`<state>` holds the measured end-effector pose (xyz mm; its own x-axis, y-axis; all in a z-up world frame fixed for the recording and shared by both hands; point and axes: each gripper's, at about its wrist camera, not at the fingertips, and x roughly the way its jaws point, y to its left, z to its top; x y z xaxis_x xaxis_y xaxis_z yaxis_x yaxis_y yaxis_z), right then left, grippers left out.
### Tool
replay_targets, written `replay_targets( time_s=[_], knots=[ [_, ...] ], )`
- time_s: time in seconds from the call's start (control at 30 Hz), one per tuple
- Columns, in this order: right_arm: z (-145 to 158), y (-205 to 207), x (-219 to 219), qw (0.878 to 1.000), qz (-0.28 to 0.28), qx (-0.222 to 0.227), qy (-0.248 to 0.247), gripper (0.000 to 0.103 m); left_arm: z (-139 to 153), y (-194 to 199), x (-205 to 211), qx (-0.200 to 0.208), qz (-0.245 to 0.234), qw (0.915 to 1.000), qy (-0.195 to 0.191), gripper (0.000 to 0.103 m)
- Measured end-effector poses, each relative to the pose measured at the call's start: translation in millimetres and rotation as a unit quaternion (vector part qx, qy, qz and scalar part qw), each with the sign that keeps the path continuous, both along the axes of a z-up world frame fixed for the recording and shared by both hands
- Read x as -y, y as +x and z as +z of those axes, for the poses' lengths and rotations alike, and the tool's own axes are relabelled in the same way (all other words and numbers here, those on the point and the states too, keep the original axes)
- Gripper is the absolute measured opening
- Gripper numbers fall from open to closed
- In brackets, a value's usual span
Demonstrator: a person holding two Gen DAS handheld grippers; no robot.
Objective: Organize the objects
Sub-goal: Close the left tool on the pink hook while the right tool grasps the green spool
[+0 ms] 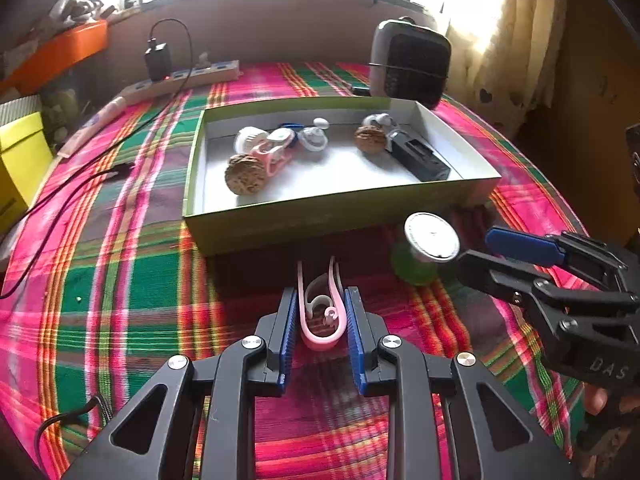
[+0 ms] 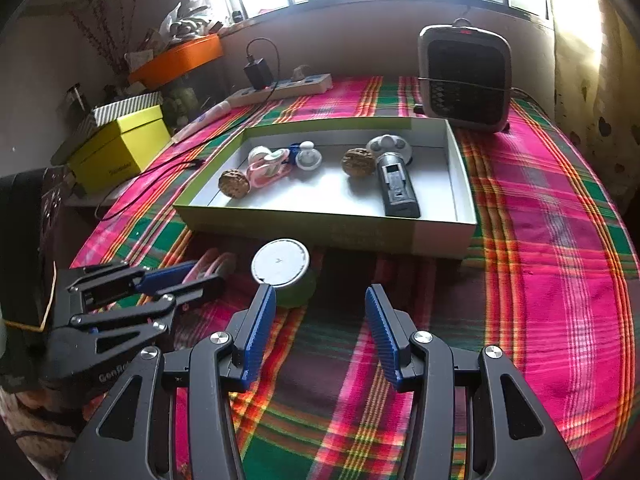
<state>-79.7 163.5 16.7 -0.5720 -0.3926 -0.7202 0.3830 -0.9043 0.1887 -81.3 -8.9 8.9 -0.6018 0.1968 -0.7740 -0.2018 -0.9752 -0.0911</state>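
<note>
Left gripper clamped on a clip; right gripper stood open.

The left gripper [image 1: 320, 328] pinched a pink U-shaped plastic clip [image 1: 322, 320] on the plaid tablecloth [image 1: 132, 280], near the shallow green cardboard box [image 1: 320, 220]; the right gripper [image 2: 320, 320] gaped empty beside a white-lidded green jar [image 2: 282, 268].
</note>
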Motion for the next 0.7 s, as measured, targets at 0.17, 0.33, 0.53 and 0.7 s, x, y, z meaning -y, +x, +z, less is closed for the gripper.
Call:
replay_targets(
  time_s=[0.17,0.33,0.53,0.7],
  knots=[
    [-2.0,-0.7,10.1,1.0,0.013,-0.002,0.01,0.048,-0.5,-1.1,11.4,0.0,0.013,0.9999,0.004,0.022],
    [-6.3,-3.5,21.1,1.0,0.024,0.001,0.021,0.048,-1.2,-2.2,18.8,-0.001,0.019,0.9998,0.006,0.022],
    [-11.3,-11.6,30.0,0.999,0.027,0.01,0.029,0.048,-1.4,-3.8,23.3,-0.002,0.017,0.9998,0.012,0.022],
    [-14.0,-16.3,38.6,0.998,0.035,0.012,0.045,0.048,-2.0,-5.2,23.8,-0.002,0.016,0.9998,0.014,0.022]
  ],
)
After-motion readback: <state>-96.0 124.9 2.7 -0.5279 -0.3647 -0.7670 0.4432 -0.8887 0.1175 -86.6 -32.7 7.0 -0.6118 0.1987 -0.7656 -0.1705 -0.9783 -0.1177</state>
